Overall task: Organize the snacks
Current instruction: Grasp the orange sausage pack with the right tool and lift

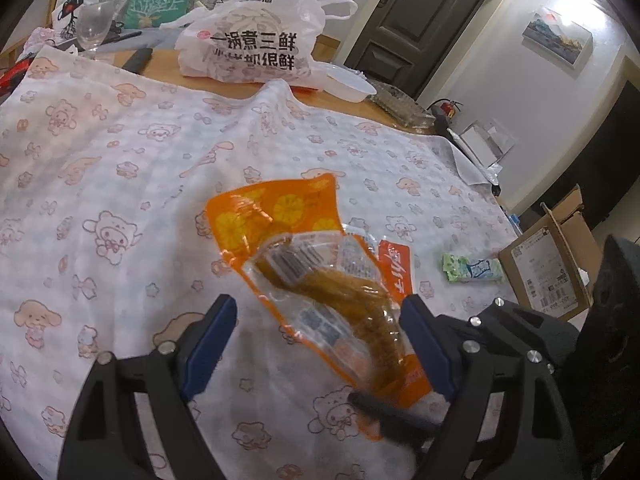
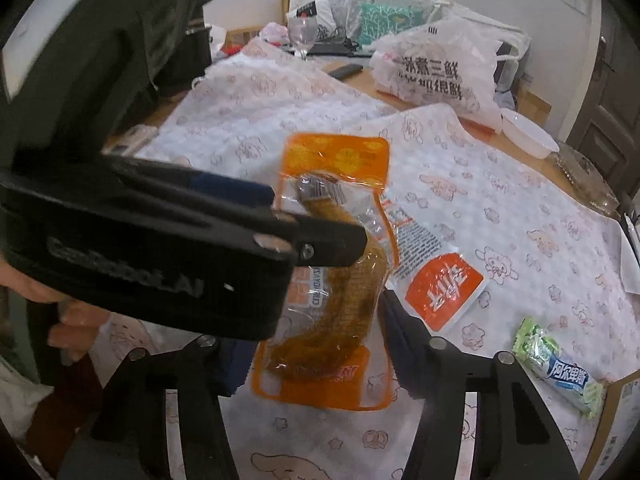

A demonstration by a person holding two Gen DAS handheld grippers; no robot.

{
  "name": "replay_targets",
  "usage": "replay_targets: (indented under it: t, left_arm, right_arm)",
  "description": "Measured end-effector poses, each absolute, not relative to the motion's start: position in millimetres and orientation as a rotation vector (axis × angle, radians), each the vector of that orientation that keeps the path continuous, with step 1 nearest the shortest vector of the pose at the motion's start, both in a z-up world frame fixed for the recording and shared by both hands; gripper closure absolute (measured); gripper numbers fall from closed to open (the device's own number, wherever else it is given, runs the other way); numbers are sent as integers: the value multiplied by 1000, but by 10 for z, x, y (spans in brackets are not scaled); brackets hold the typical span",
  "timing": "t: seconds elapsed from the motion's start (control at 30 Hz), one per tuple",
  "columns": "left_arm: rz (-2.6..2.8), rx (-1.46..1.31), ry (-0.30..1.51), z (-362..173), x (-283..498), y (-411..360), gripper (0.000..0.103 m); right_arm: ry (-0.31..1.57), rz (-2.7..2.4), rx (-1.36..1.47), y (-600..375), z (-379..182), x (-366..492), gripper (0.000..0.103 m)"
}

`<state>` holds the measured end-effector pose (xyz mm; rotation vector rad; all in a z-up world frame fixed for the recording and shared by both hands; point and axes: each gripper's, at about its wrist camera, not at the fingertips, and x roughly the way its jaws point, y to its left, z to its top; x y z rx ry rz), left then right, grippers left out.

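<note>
An orange snack packet [image 1: 304, 264] [image 2: 332, 320] with a brown strip inside lies on the cartoon-print tablecloth [image 1: 120, 184]. My left gripper [image 1: 320, 308] stands open around it. Its right pad touches the packet's edge, while the left pad stays apart. In the right wrist view one of its fingers [image 2: 332, 240] crosses over the packet. My right gripper [image 2: 316, 332] has its jaws close on either side of the packet's near end, with no squeeze visible. A second white-and-orange packet [image 2: 440, 288] lies partly under the first. A green candy packet [image 1: 472, 268] [image 2: 560, 368] lies to the right.
A white printed plastic bag [image 1: 248, 40], a wine glass [image 1: 94, 24], a white bowl [image 1: 348, 84] and a dark remote [image 1: 138, 60] stand at the table's far side. A cardboard box [image 1: 548, 264] sits beyond the right edge. A person's hand [image 2: 68, 320] holds the left gripper.
</note>
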<state>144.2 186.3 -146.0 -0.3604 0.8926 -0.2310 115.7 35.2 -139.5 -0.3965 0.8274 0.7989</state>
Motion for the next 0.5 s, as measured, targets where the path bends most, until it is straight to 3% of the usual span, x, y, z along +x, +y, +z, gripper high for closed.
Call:
replay_targets:
  t: [0.37, 0.47, 0.5]
  left_arm:
    - [-277, -396, 861, -1386, 1367, 1826, 21]
    - [-319, -423, 833, -1336, 1332, 1820, 34]
    - [-337, -435, 825, -1318, 1322, 1816, 48]
  right_arm:
    - [832, 876, -256, 183, -1182, 1121, 58]
    - [814, 914, -224, 157, -1099, 1081, 58]
    - [811, 918, -224, 162, -1083, 1065, 58]
